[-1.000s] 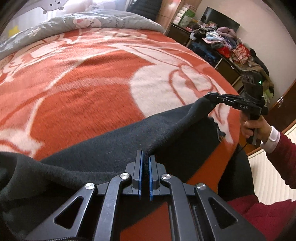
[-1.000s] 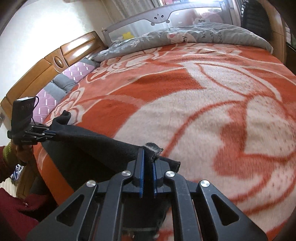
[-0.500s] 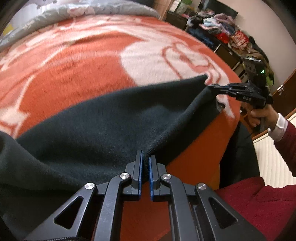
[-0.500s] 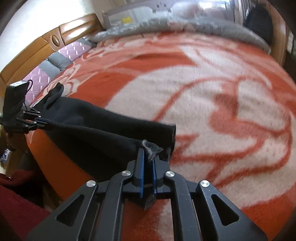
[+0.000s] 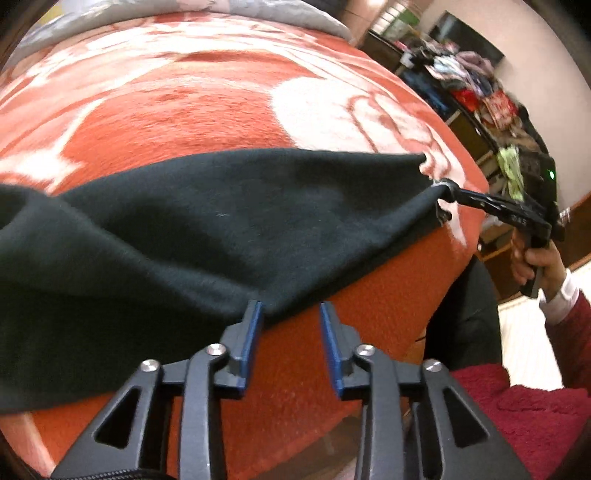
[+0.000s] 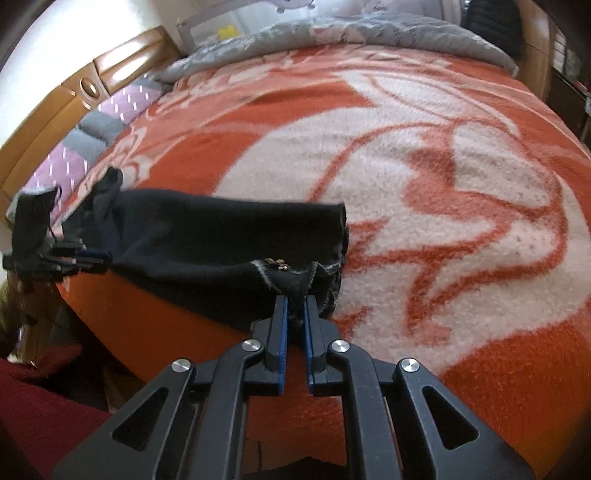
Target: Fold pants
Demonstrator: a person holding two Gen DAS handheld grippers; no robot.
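Black pants (image 5: 240, 221) lie spread along the near edge of the orange and white blanket (image 5: 184, 110). My left gripper (image 5: 290, 308) is just over their near hem. Its jaws are opening, and the fabric edge rests against the left pad (image 5: 253, 328) without being pinched. My right gripper (image 6: 295, 300) is shut on a corner of the pants (image 6: 207, 236) by a small metal fastener. In the left wrist view the right gripper (image 5: 448, 194) holds the far right end. The right wrist view shows the left gripper (image 6: 92, 258) at the pants' far left end.
A grey quilt (image 6: 369, 33) lies at the bed's far end, and a wooden headboard (image 6: 74, 96) runs along the left. Shelves of piled clothes (image 5: 480, 92) stand beyond the bed. A person's hand (image 5: 535, 258) and red sleeve (image 5: 569, 325) are at the right.
The pants went from hanging taut between both grippers to lying flat on the blanket. The left jaws, shut on the fabric before, now stand apart. The right gripper keeps its hold.
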